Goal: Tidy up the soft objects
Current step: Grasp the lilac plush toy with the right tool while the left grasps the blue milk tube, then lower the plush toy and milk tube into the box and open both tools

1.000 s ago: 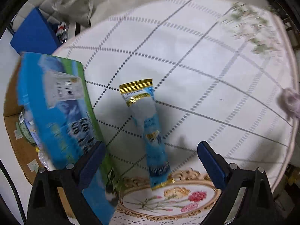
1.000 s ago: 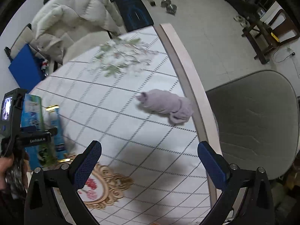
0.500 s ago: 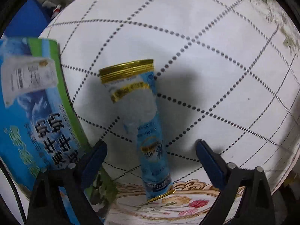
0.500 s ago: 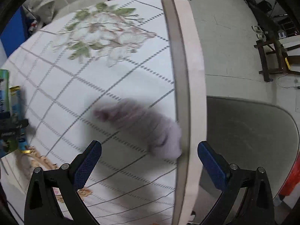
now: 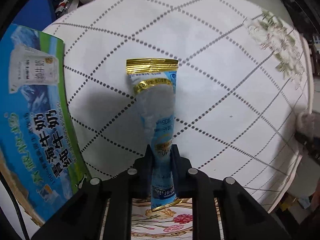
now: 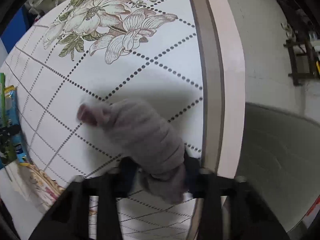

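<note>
Over the quilted white worktop (image 5: 210,46) beside a blue milk carton (image 5: 34,108), my left tool (image 5: 162,156) pinches a blue sachet (image 5: 158,108), while my right tool (image 6: 160,172) clamps the grey cloth (image 6: 144,132) near the worktop's edge.

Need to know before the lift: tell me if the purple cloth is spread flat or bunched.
Bunched: the purple cloth is a wrinkled roll, one end pinched in the closed right gripper.
</note>
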`<state>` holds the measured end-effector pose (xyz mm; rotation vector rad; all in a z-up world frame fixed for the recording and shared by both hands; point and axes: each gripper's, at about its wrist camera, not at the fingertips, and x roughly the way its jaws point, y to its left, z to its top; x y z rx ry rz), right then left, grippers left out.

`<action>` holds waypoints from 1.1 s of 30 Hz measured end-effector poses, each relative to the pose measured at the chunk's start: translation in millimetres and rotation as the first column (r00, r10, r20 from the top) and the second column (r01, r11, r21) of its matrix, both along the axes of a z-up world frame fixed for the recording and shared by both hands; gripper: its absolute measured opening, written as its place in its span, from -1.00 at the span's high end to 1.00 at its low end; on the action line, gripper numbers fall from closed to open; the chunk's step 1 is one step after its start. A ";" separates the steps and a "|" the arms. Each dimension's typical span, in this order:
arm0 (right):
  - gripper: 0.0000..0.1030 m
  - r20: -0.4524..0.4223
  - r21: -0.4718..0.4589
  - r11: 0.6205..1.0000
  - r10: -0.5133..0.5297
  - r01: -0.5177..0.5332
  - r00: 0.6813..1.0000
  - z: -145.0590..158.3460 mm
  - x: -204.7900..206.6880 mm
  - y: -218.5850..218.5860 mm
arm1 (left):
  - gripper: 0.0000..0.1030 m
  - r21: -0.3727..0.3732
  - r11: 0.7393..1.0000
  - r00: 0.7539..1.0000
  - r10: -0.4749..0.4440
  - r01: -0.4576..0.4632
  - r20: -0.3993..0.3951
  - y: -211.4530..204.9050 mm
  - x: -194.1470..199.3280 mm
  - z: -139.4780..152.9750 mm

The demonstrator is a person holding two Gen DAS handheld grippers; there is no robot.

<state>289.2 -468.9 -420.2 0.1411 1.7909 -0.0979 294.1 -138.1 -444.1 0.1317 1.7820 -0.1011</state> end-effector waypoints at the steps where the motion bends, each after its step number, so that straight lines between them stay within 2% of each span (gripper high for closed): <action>1: 0.38 -0.003 0.021 1.000 -0.023 0.023 1.000 1.3 -2.9 -1.4 | 0.73 -0.007 1.000 1.000 -0.001 0.001 0.009 -0.1 -1.4 3.6; 5: 0.41 0.040 0.047 0.997 -0.060 0.058 0.997 21.5 -14.3 2.3 | 0.74 -0.054 0.999 0.998 -0.003 0.007 0.063 15.3 -14.8 28.6; 11: 0.41 0.149 0.160 0.987 -0.052 0.028 0.987 82.6 -29.4 48.6 | 0.74 -0.174 0.984 0.991 0.000 0.024 0.133 23.8 -45.5 86.1; 14: 0.41 0.206 0.220 0.975 -0.032 -0.014 0.978 120.4 -31.3 90.0 | 0.74 -0.221 0.975 0.984 0.014 0.025 0.176 41.2 -33.0 131.8; 17: 0.41 0.260 0.287 0.956 -0.015 -0.063 0.965 157.2 -29.2 141.9 | 0.74 -0.244 0.970 0.974 0.045 0.012 0.224 79.8 -21.2 173.2; 20: 0.41 0.284 0.358 0.929 -0.010 -0.096 0.959 186.2 -22.0 211.3 | 0.74 -0.239 0.971 0.964 0.082 -0.019 0.255 125.6 -14.6 201.3; 22: 0.41 0.279 0.387 0.917 -0.017 -0.096 0.960 197.5 -18.3 249.1 | 0.74 -0.208 0.977 0.955 0.104 -0.046 0.278 160.3 -2.9 218.6; 25: 0.41 0.254 0.414 0.908 -0.041 -0.070 0.966 207.8 -15.6 304.9 | 0.74 -0.160 0.982 0.945 0.141 -0.097 0.294 220.0 11.4 229.8; 30: 0.41 0.186 0.401 0.916 -0.102 0.019 0.977 192.6 -3.3 387.8 | 0.74 -0.084 0.982 0.948 0.184 -0.167 0.259 303.8 35.8 209.6; 33: 0.40 0.155 0.360 0.930 -0.135 0.071 0.979 174.1 4.2 417.4 | 0.74 -0.058 0.978 0.955 0.211 -0.203 0.209 345.0 46.9 191.7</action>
